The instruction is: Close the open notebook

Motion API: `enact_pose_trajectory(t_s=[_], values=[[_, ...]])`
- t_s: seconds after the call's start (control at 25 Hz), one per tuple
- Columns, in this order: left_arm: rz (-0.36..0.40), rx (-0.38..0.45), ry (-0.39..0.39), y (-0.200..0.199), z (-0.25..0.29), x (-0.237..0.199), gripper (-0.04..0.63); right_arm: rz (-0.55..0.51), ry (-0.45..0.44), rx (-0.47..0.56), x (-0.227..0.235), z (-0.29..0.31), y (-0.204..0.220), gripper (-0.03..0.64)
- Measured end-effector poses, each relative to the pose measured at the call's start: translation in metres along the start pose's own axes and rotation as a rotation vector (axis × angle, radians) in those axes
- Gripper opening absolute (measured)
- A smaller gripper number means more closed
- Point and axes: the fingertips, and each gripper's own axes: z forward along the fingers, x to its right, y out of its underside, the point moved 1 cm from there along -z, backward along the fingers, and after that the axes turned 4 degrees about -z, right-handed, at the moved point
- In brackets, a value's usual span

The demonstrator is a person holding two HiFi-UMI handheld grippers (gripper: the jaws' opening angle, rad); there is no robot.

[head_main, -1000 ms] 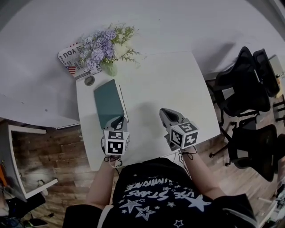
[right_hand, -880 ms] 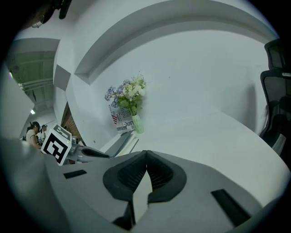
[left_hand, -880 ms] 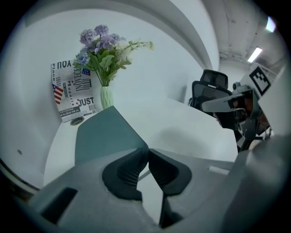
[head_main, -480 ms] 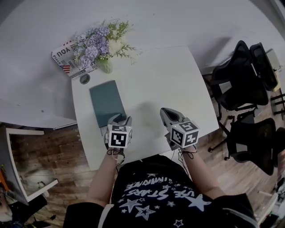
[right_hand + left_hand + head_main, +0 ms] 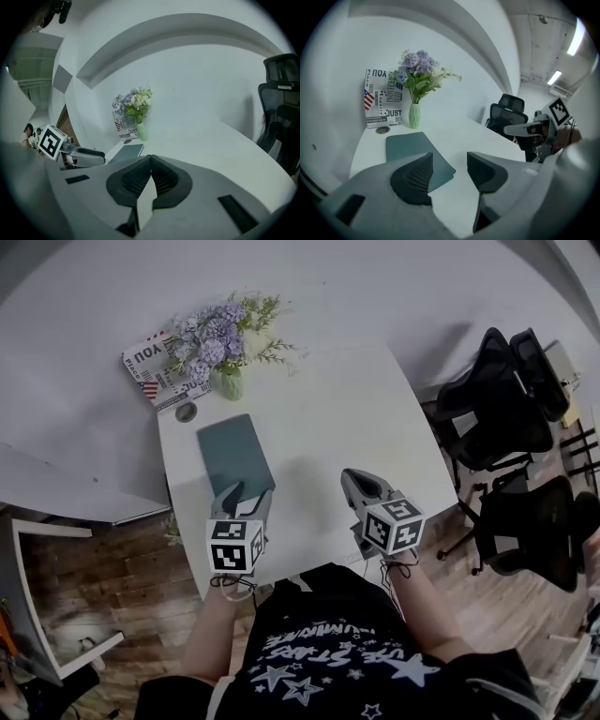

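Left gripper view: left gripper (image 5: pixel 449 164) has its jaws apart. They have just been opening, with nothing between the pads, only white table (image 5: pixel 464 133) in the gap. Right gripper (image 5: pixel 151 161) jaws are pressed together and empty, hovering over the table's near right part. Just beyond the left gripper the notebook (image 5: pixel 234 454) lies flat on the table's left half, teal cover up, already closed. It looks thin and light, with a fairly stiff, smooth cover likely to slide if nudged. Best hold is a pinch on the near edge. Further back: a small round disc (image 5: pixel 187 412), a green vase (image 5: pixel 230 384) of purple flowers, and a printed box (image 5: pixel 150 367) by the wall.
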Motion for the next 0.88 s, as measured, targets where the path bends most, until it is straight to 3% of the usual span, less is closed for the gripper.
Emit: enact_pose_trajectory(t_s=[0.24,0.48,0.88], values=[[0.011,0.064,0.016,-0.004,-0.037,-0.008,0.206,0.009,0.035,-0.021,-0.012,-0.012,0.012,0.002],[-0.009,0.083,-0.031,0.019,-0.062,0.006,0.16,-0.005,-0.03,-0.026,-0.022,-0.027,0.024,0.002],[-0.034,0.119,-0.138,0.055,-0.101,0.077,0.08,-0.028,-0.129,0.003,-0.015,-0.096,0.049,0.002]])
